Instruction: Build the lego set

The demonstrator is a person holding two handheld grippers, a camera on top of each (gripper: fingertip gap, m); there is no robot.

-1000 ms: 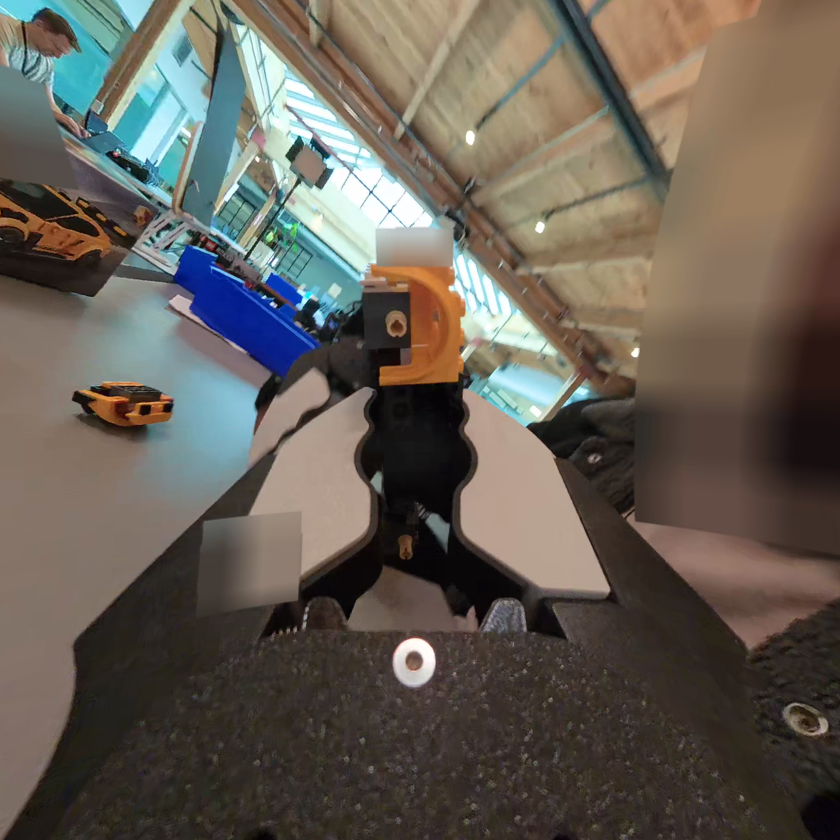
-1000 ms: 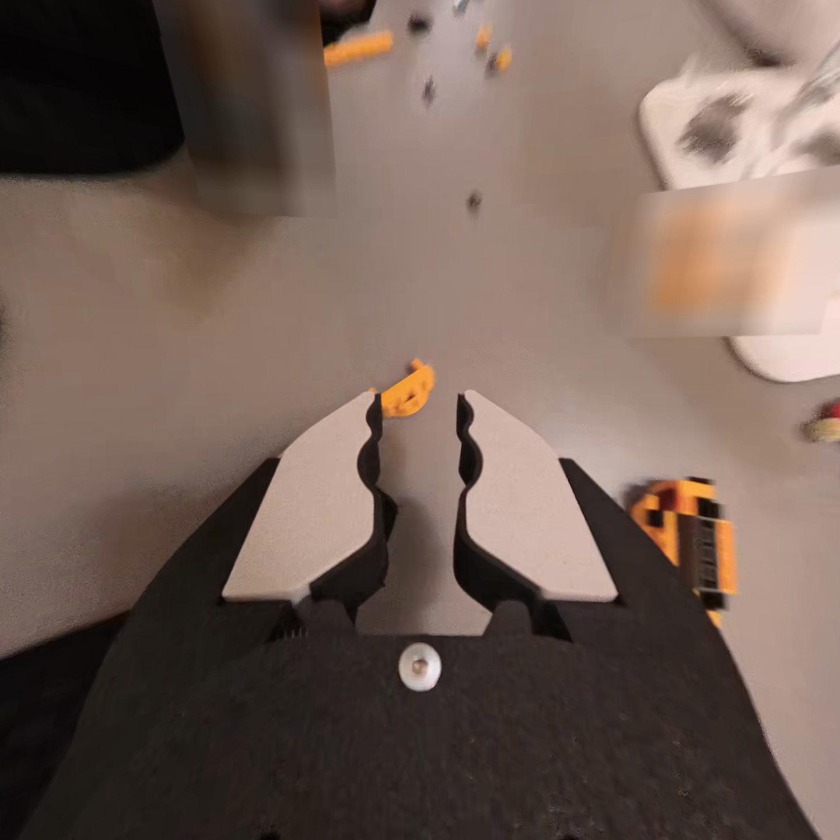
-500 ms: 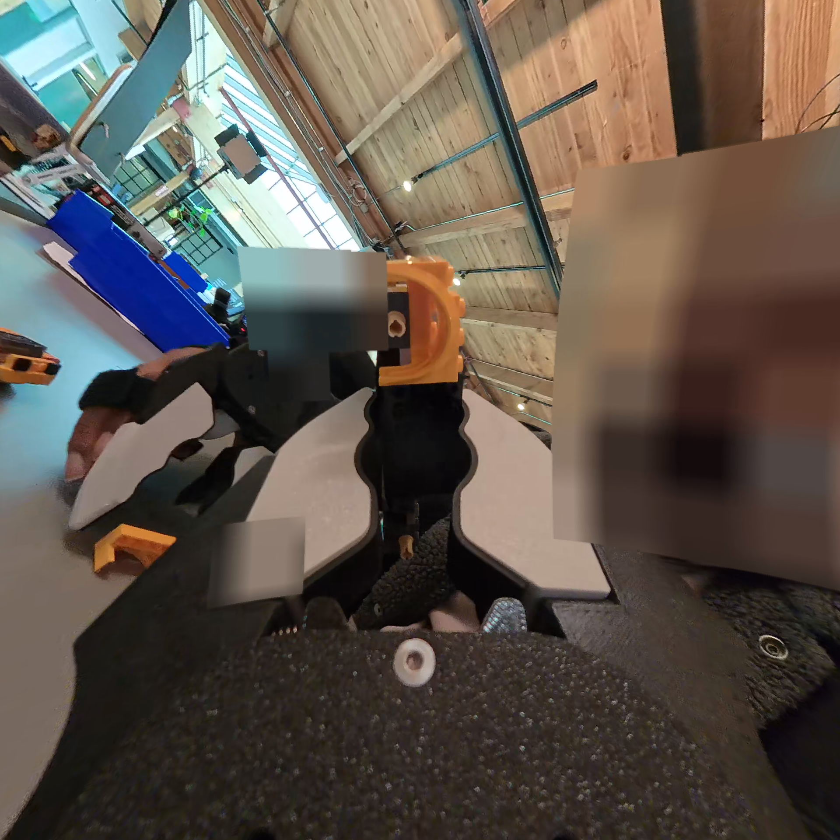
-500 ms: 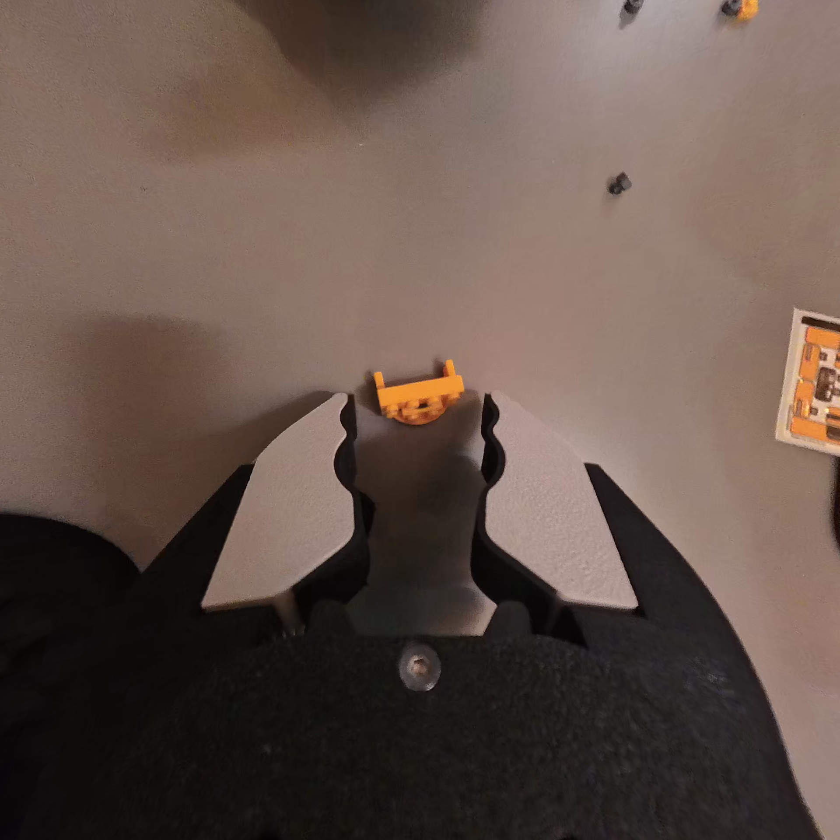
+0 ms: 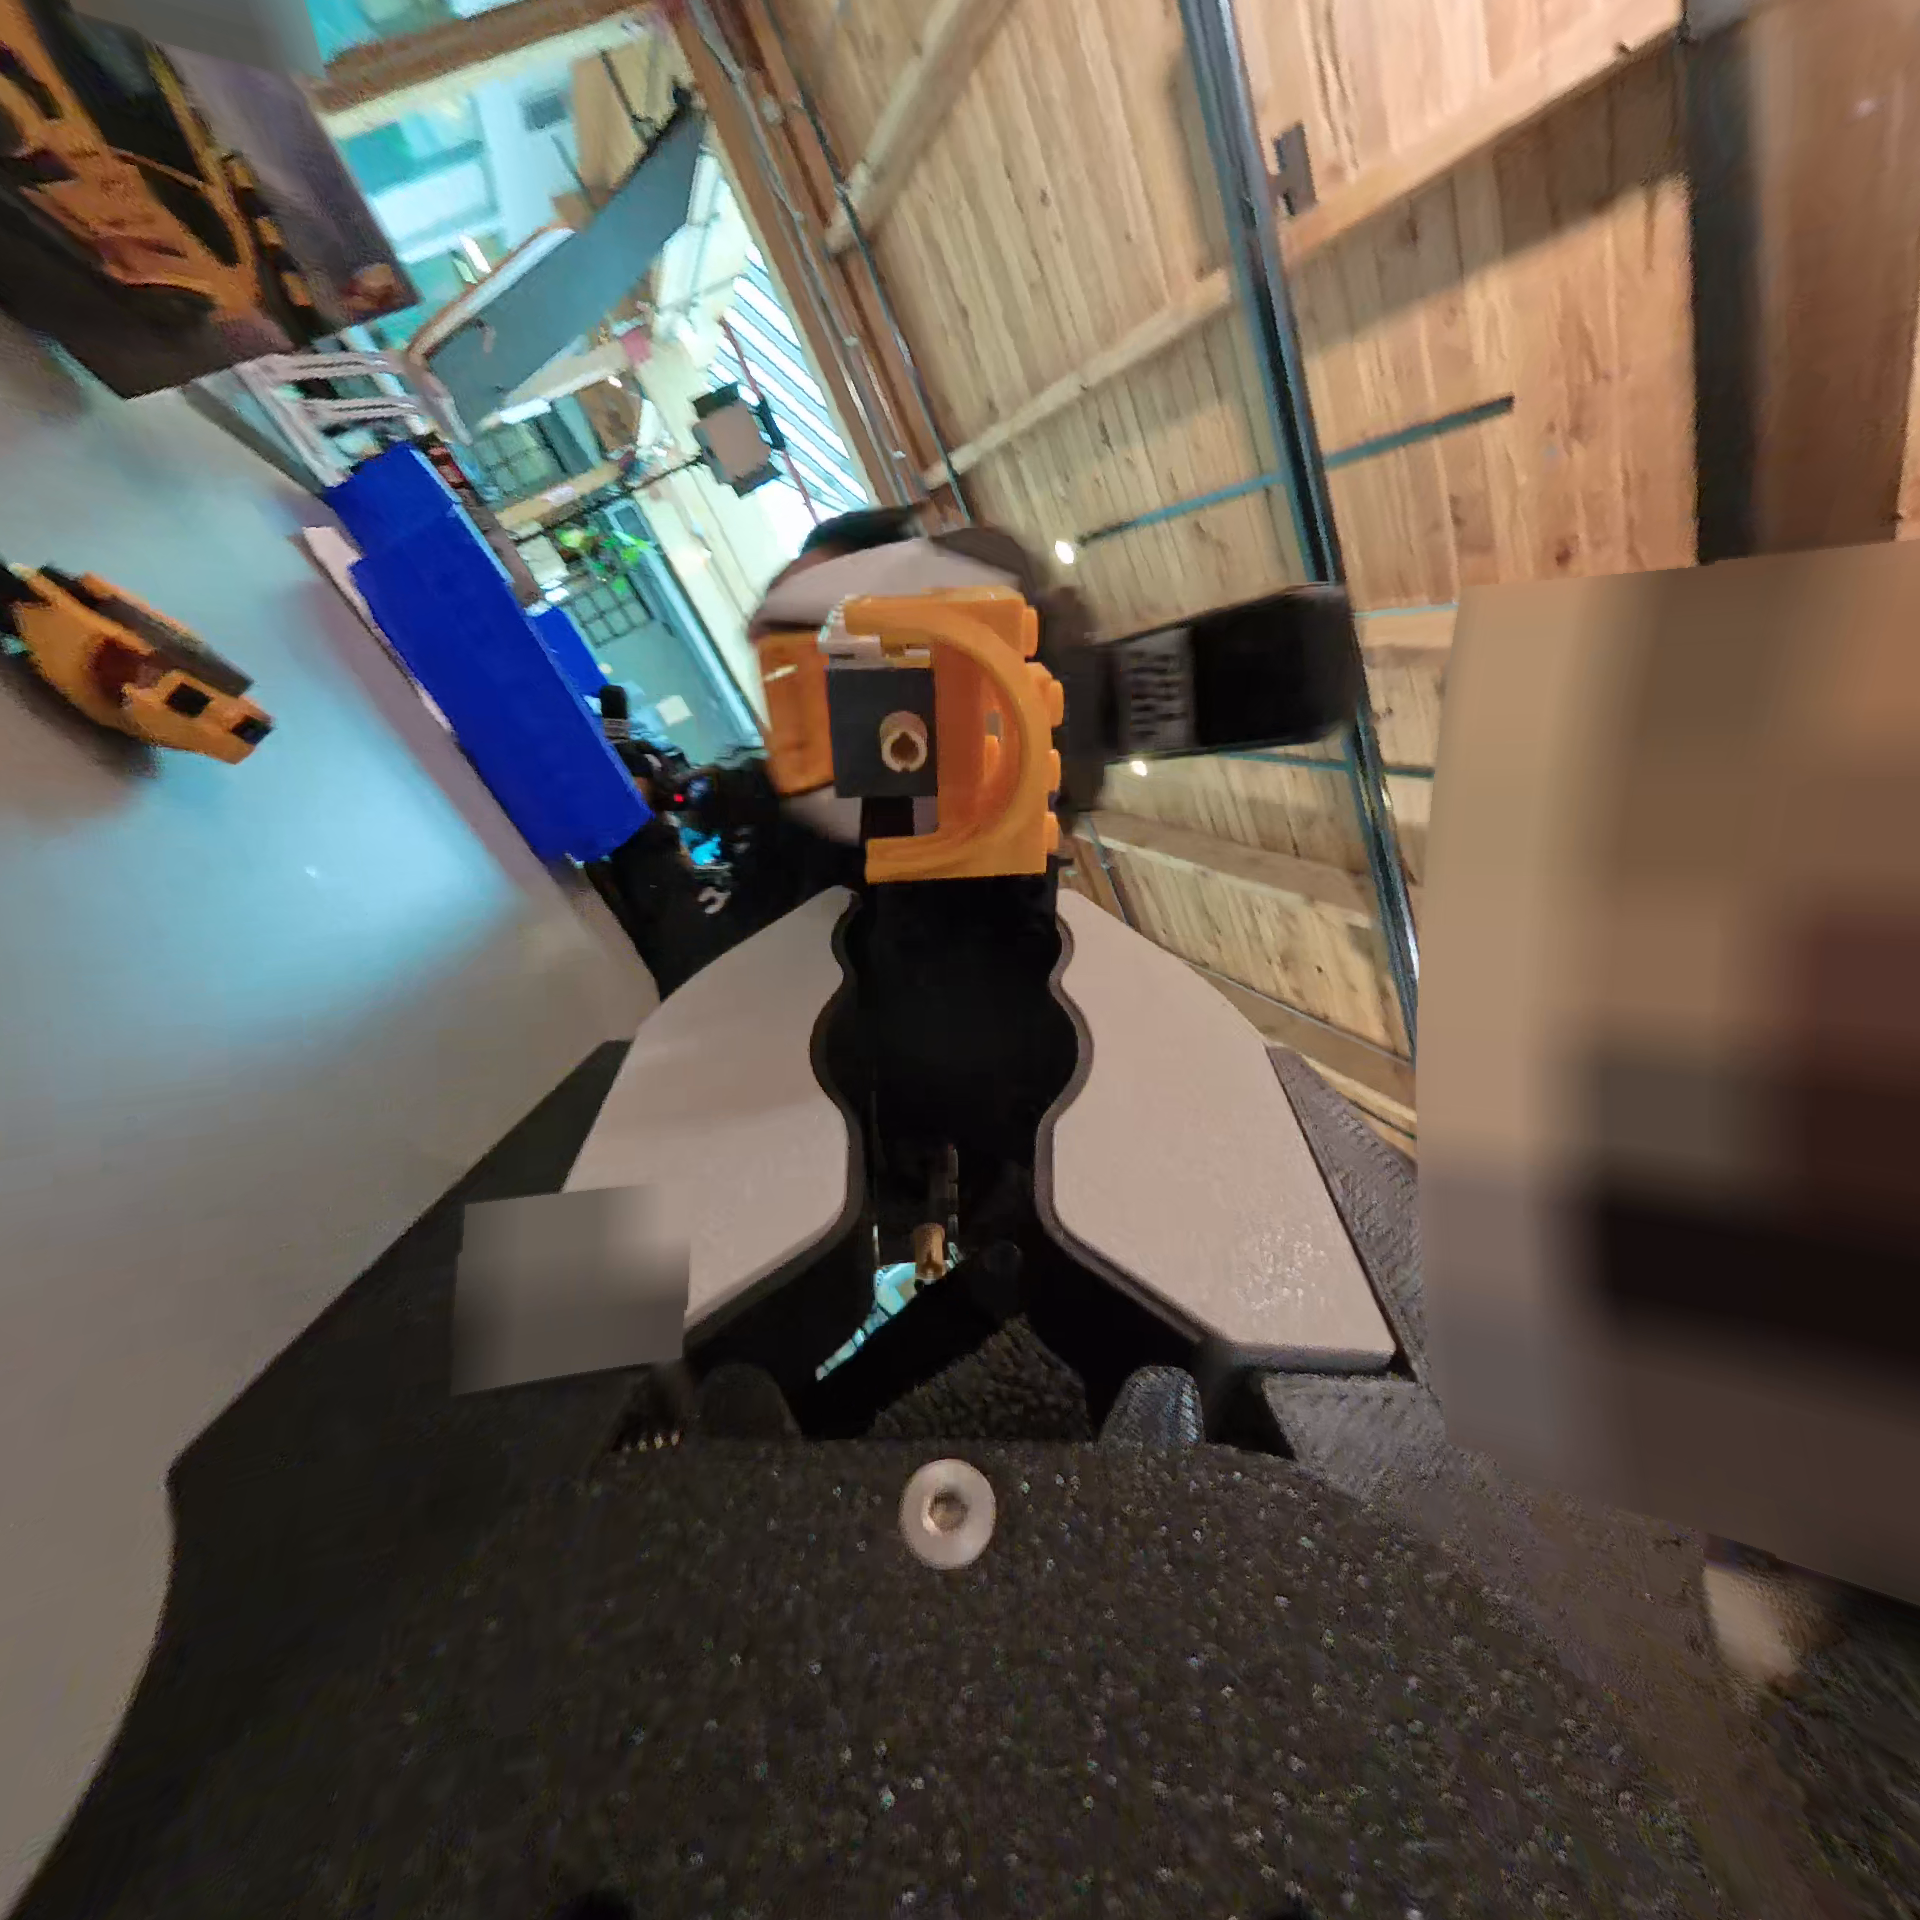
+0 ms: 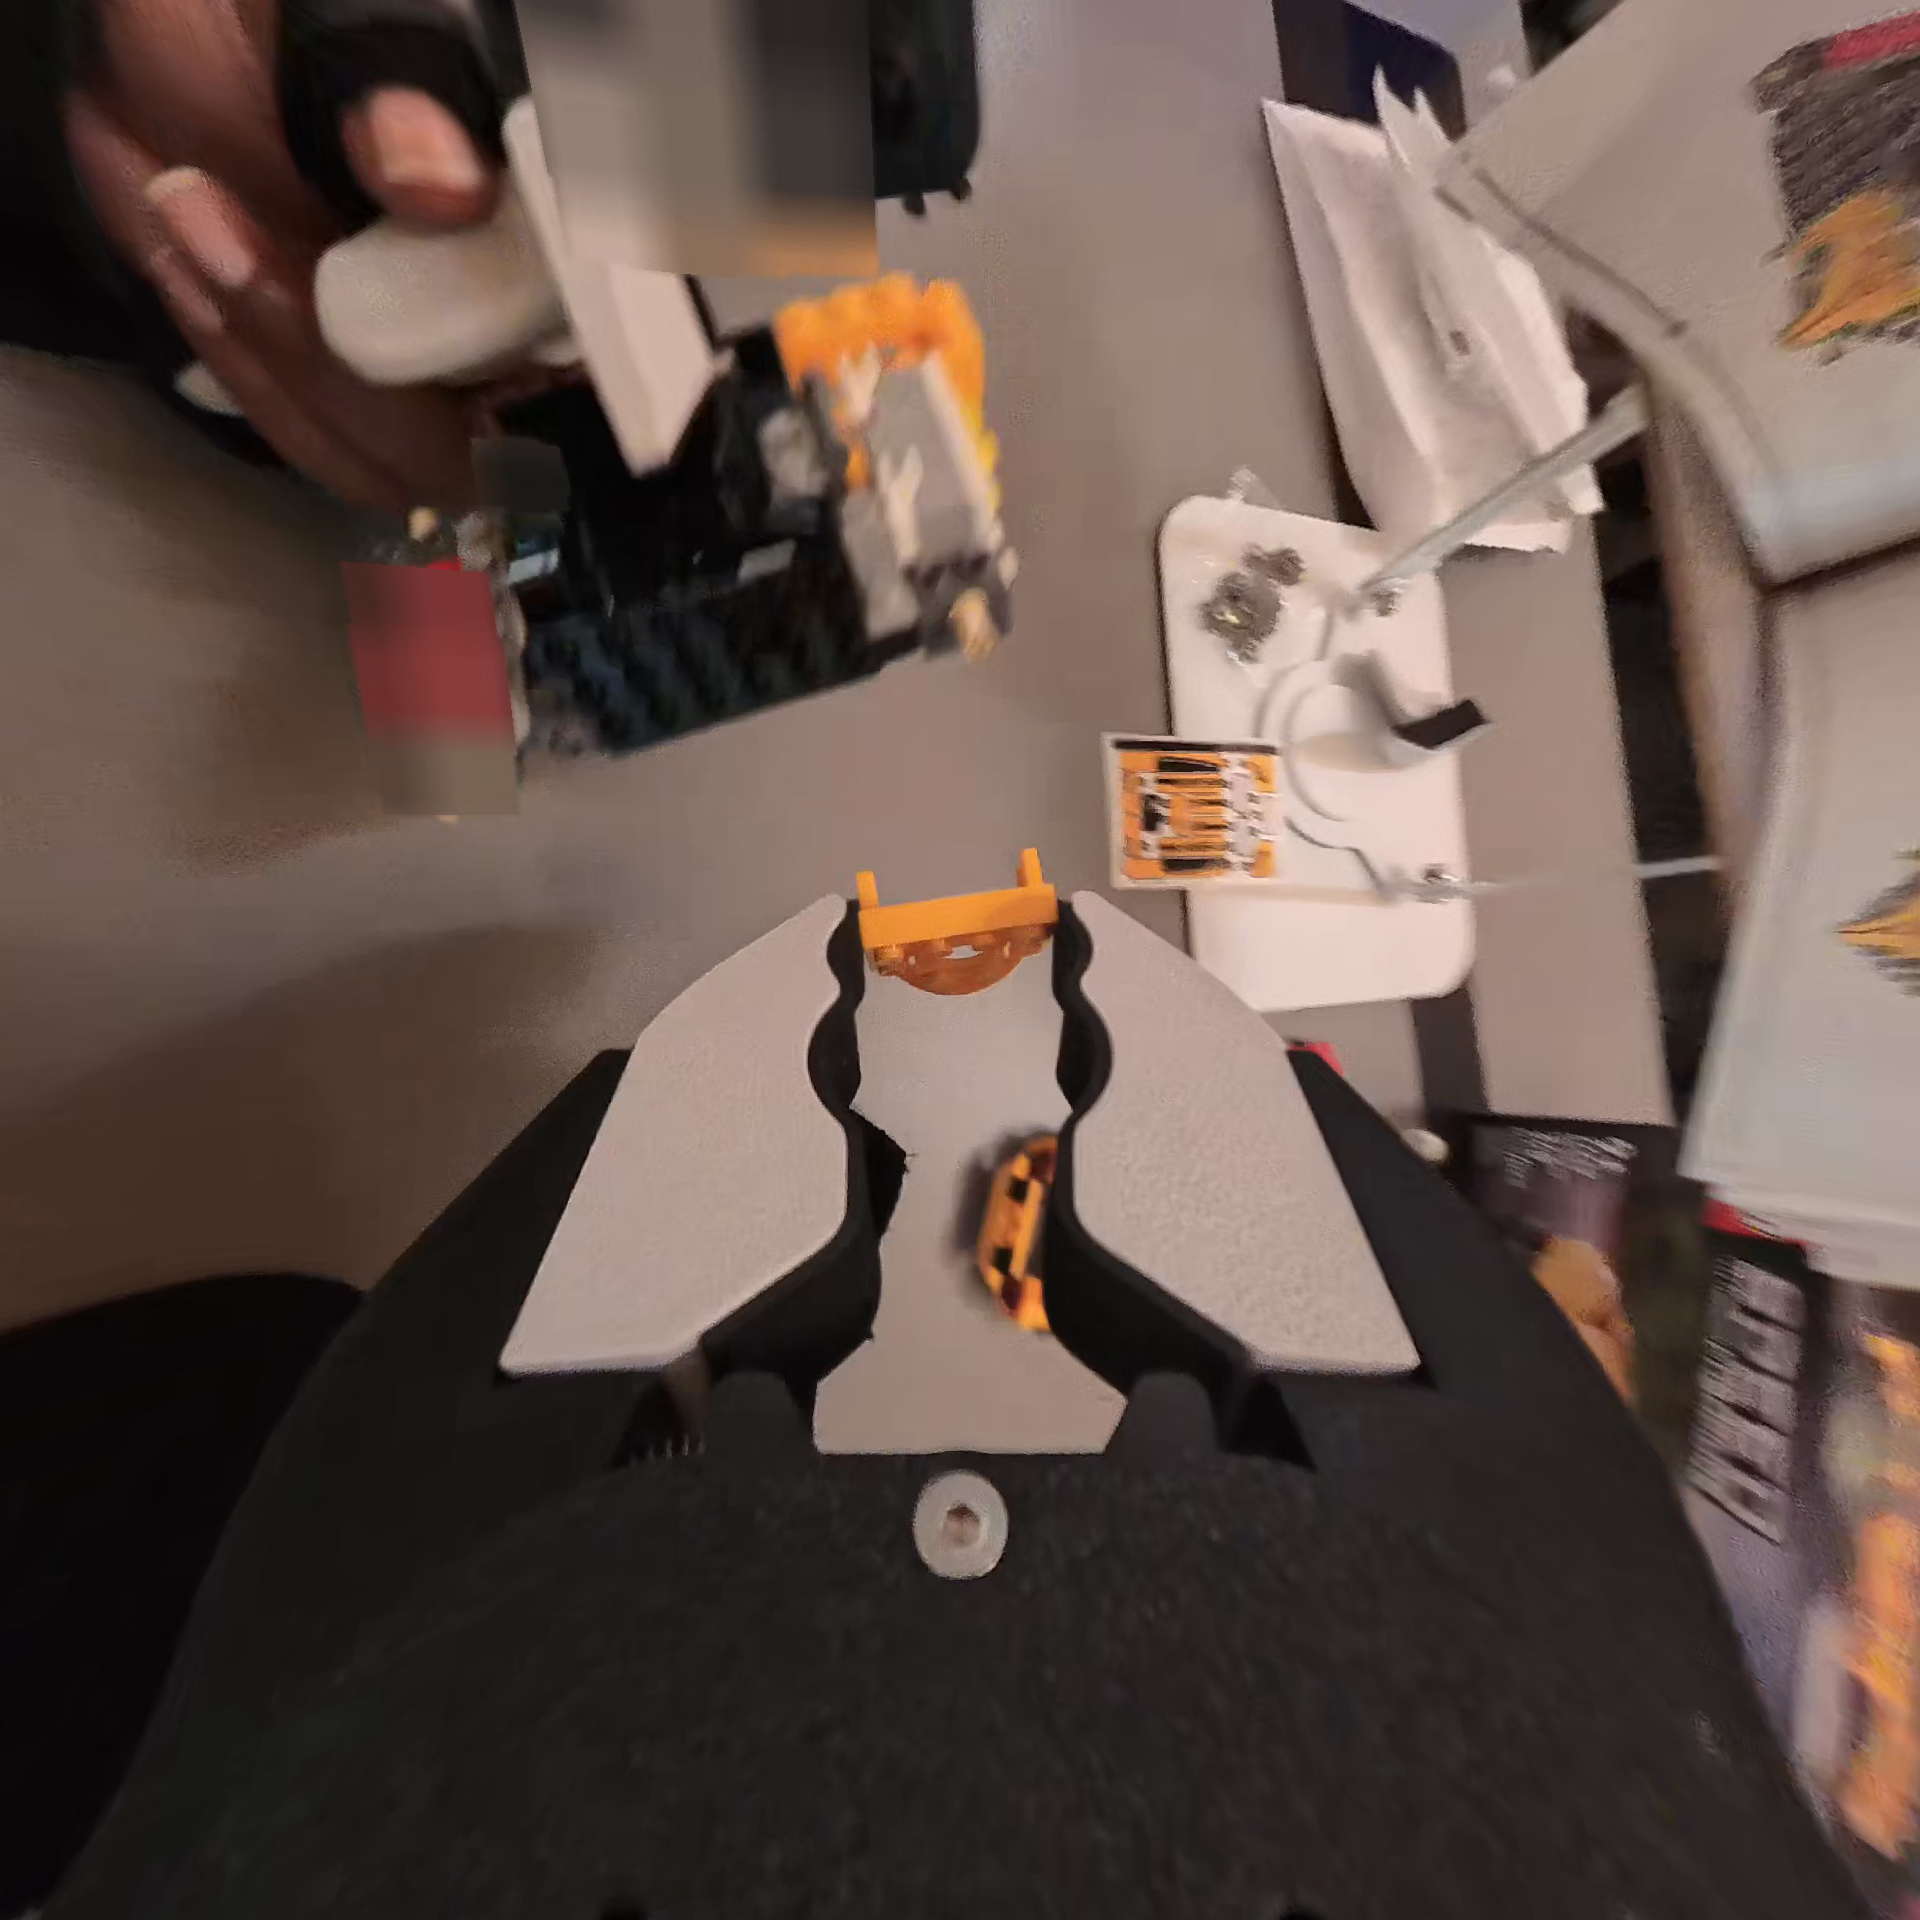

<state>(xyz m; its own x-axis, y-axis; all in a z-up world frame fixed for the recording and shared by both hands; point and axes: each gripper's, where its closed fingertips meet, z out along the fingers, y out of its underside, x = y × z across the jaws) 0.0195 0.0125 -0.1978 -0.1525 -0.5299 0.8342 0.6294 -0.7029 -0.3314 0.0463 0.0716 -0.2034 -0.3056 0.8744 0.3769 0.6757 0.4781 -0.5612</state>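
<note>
My left gripper is shut on a black lego chassis and holds it in the air, with an orange wheel arch at its top end. My right gripper is shut on a loose orange arch piece, held above the table. In the right wrist view the chassis, with orange and grey parts, hangs at the upper left under a hand. In the left wrist view the held arch piece shows blurred just left of the chassis top.
A small orange and black sub-build lies on the grey table; it also shows between my right fingers. A white tray, a sticker sheet, paper bags and printed booklets lie at the right. Blue bins stand behind.
My right gripper has shut on the orange arch piece and lifted it off the table toward the chassis. My left gripper has tilted, still holding the chassis.
</note>
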